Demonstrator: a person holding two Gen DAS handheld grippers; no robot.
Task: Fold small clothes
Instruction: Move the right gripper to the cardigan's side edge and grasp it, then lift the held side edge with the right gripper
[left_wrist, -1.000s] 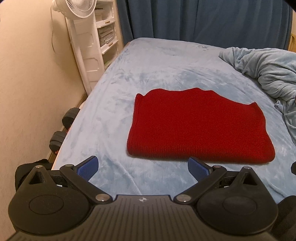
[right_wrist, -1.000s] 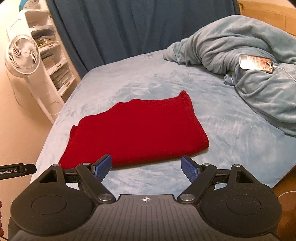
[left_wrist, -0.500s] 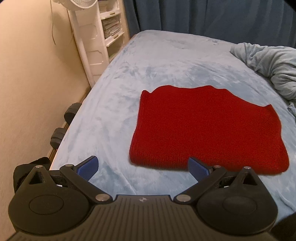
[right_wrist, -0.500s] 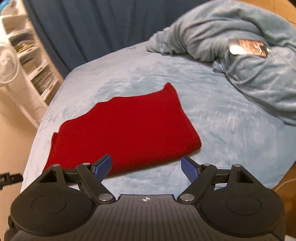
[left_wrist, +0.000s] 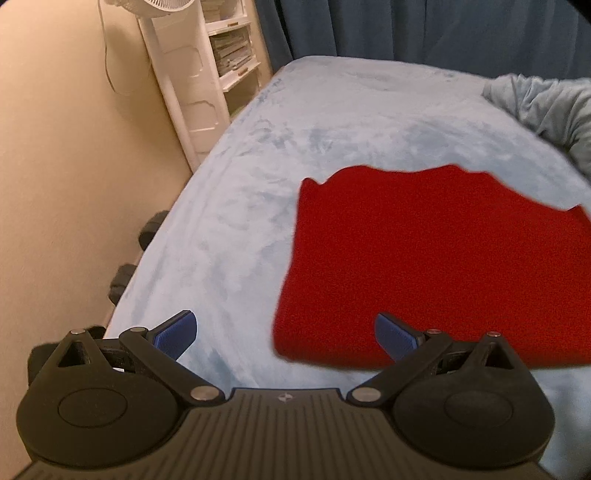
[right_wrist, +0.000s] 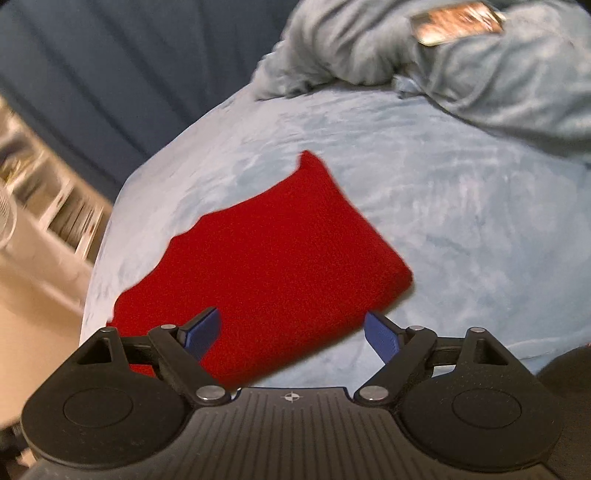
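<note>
A red knitted garment (left_wrist: 436, 258) lies folded flat on the pale blue bed cover (left_wrist: 295, 147). It also shows in the right wrist view (right_wrist: 273, 266). My left gripper (left_wrist: 286, 336) is open and empty, above the garment's near left corner. My right gripper (right_wrist: 291, 332) is open and empty, above the garment's near edge close to its right corner. Neither gripper touches the cloth.
A crumpled grey-blue blanket (right_wrist: 461, 66) with a phone (right_wrist: 458, 22) on it lies at the far right. A white shelf unit (left_wrist: 199, 74) and a fan (left_wrist: 155, 5) stand left of the bed. Dark dumbbells (left_wrist: 123, 280) lie on the floor by the bed's left edge. Blue curtains (left_wrist: 424, 29) hang behind.
Both grippers have moved forward and down towards the garment's near edge, staying open. The garment has not moved.
</note>
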